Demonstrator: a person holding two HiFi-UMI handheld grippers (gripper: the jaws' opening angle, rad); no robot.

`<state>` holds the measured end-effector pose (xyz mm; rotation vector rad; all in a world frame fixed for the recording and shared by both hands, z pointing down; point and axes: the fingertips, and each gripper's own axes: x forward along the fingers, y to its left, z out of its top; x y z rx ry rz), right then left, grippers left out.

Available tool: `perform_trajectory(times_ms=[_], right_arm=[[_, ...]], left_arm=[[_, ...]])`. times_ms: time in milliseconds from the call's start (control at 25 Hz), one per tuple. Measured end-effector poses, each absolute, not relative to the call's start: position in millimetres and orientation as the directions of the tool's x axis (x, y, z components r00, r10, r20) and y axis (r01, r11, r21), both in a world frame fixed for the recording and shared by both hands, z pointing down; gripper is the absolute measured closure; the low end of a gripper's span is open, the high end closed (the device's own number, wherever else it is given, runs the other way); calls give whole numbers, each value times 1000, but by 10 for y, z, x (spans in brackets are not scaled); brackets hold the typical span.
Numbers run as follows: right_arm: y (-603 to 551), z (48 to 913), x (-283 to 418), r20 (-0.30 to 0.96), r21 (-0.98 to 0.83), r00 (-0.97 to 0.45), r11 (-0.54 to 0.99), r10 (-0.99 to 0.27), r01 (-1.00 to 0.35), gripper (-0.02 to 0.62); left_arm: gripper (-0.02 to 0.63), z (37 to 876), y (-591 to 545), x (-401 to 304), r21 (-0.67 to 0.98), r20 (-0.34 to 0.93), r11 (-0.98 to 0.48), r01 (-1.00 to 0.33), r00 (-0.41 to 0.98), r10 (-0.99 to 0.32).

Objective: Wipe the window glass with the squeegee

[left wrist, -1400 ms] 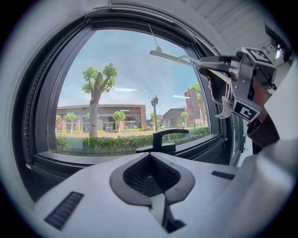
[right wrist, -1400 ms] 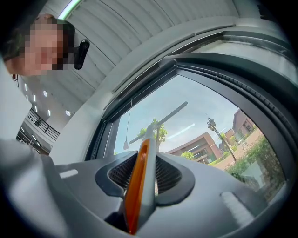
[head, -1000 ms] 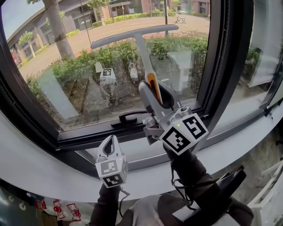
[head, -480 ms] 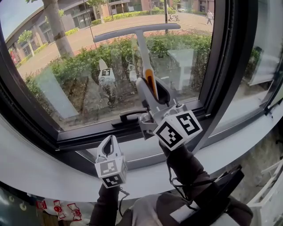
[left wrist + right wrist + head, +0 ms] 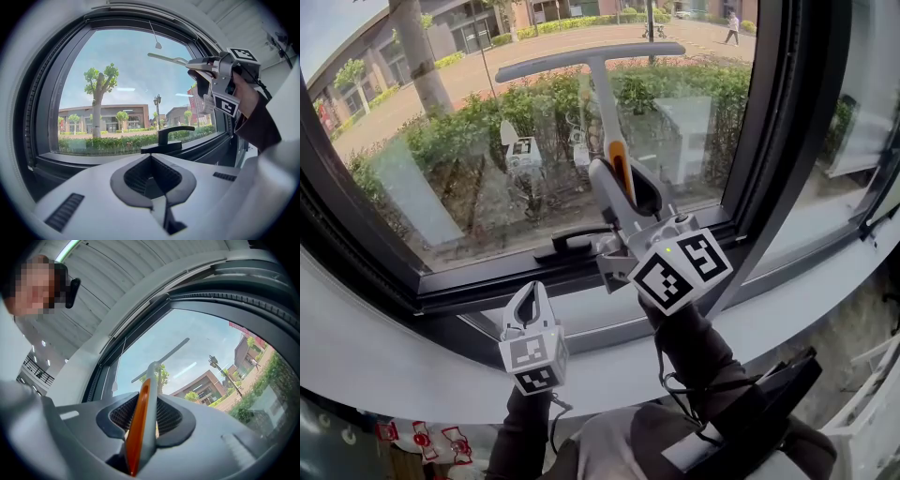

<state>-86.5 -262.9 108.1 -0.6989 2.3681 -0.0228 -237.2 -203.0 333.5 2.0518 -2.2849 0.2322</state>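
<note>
Squeegee [image 5: 602, 103] stood upright against the window glass [image 5: 469, 178], its blade lying across the upper pane and its orange-striped handle clamped between the jaws of the right gripper [image 5: 625, 192]. The left gripper [image 5: 528, 298] hovered nearer, just left of the window handle [image 5: 572, 242], jaws together on nothing. A wiping stroke seemed in hand; next, the blade likely needed drawing down evenly, kept flat on the glass.
</note>
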Motion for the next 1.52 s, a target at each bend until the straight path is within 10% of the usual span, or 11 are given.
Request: perform_trajectory(times_ms=[1520], right_arm=[[-2597, 1568, -818, -548, -236, -661, 853, -513, -466, 499]], left_arm=[[606, 3372, -2078, -2268, -72, 162, 85, -994, -95, -982]])
